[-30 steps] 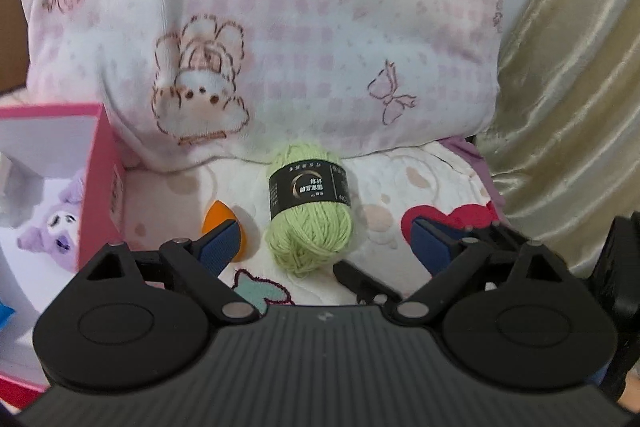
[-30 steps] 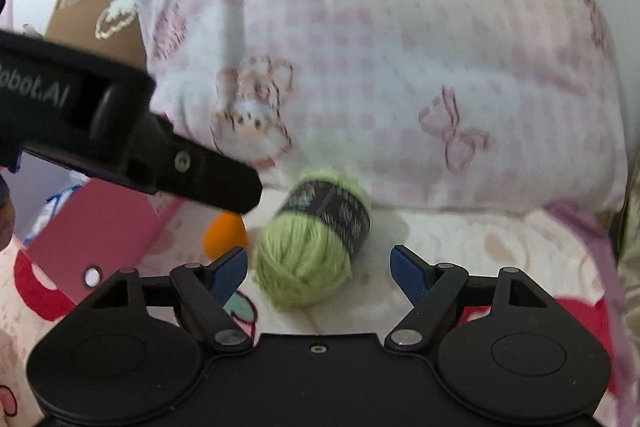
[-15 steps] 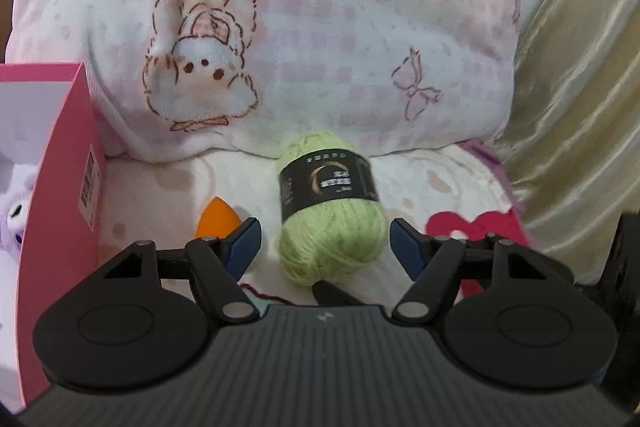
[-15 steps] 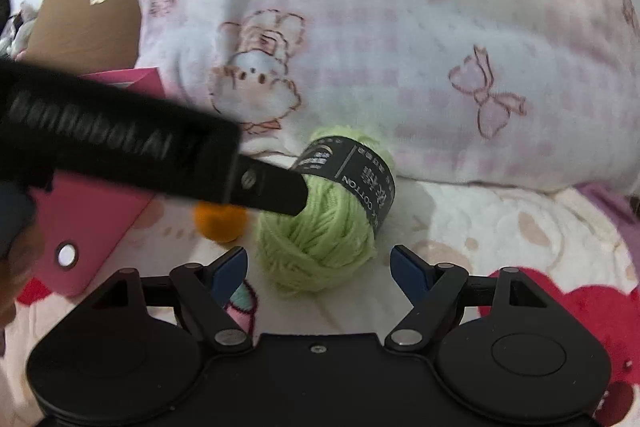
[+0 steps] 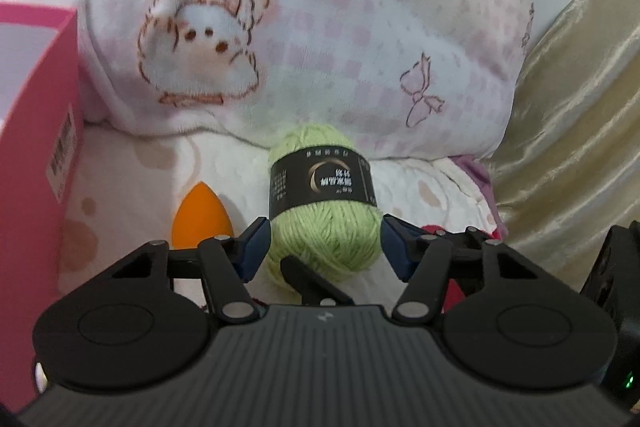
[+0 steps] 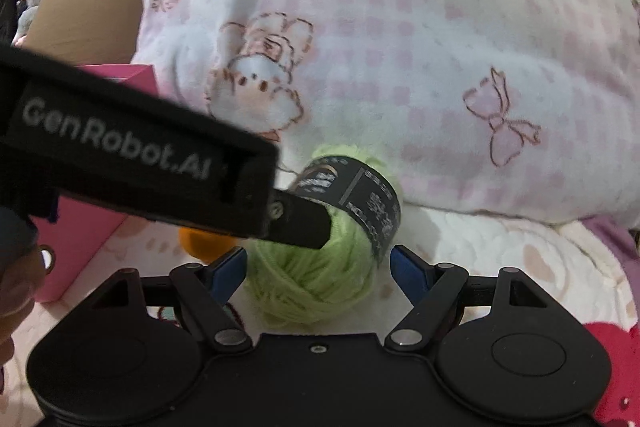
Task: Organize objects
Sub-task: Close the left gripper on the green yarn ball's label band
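In the left wrist view, the left gripper (image 5: 323, 245) frames a pale green ball of yarn with a black paper band (image 5: 322, 201) at frame centre. Its jaws have just been closing; the blue pads sit right at the yarn's sides, and I cannot tell whether they press. An orange teardrop sponge (image 5: 200, 217) lies left; a pink cardboard box (image 5: 36, 163) fills the left edge.

In the right wrist view, the right gripper (image 6: 318, 269) stands spread around the same yarn (image 6: 316, 279), below centre.
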### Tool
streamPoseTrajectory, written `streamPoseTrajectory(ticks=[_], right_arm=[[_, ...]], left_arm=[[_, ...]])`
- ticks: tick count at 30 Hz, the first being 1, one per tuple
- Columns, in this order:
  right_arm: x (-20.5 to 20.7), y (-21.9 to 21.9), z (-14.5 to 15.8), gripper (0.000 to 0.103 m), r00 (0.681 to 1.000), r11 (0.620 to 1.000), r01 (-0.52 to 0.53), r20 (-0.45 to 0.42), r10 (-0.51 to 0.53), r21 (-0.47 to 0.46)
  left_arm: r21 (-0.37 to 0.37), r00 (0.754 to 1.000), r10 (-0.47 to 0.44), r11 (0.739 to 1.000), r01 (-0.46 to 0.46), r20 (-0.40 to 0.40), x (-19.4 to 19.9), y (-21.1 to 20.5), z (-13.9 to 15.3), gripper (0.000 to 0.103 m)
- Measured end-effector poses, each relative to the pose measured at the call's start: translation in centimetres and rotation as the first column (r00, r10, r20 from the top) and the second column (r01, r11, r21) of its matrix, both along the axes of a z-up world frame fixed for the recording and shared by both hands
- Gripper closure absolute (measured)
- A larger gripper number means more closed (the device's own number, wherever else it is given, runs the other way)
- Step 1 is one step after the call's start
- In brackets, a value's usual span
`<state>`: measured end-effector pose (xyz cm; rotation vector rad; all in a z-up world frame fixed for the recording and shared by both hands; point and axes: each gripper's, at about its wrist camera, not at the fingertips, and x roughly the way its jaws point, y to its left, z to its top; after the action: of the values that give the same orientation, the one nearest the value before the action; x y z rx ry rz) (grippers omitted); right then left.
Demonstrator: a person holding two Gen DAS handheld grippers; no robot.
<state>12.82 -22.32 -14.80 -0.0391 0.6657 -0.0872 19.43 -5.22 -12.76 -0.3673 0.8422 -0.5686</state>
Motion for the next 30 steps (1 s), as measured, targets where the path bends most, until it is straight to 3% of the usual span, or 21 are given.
streamPoseTrajectory(ticks=[4, 8, 12, 18, 22, 30], right_arm=[[0.6, -0.7, -0.6, 0.021, 1.0, 0.999, -0.001, -0.017, 0.002, 0.046], [1.3, -0.9, -0.9, 0.021, 1.0, 0.998, 0.0, -0.021, 0.002, 0.066], [1.5, -1.5, -1.0, 0.024, 1.0, 0.996, -0.005, -0.019, 0.007, 0.089], [1.4, -1.4, -0.7, 0.034, 0.999, 0.997, -0.014, -0.043, 0.018, 0.078], [1.2, -0.9, 0.0, 0.041, 0.996, 0.998, -0.059, -0.063, 0.059, 0.012], [0.8, -1.1, 1.2, 0.043, 0.986, 0.994, -0.096, -0.129, 0.102, 0.053]], left_arm=[[0.005, 1.0, 0.015, 1.0, -0.015, -0.015, 0.4, -0.1, -1.0, 0.046], [-0.04, 0.999, 0.014, 0.999, -0.016, -0.043, 0.8, 0.2, -1.6, 0.045], [-0.086, 0.998, 0.04, 0.995, -0.044, -0.051, 1.1, 0.7, -2.1, 0.051], [-0.091, 0.998, 0.027, 0.995, -0.033, -0.058, 1.1, 0.5, -2.5, 0.054], [-0.103, 0.997, 0.015, 0.994, -0.023, -0.078, 1.0, 0.5, -2.4, 0.055], [-0.084, 0.994, 0.005, 0.996, -0.014, -0.106, -0.1, 0.8, -1.6, 0.055]])
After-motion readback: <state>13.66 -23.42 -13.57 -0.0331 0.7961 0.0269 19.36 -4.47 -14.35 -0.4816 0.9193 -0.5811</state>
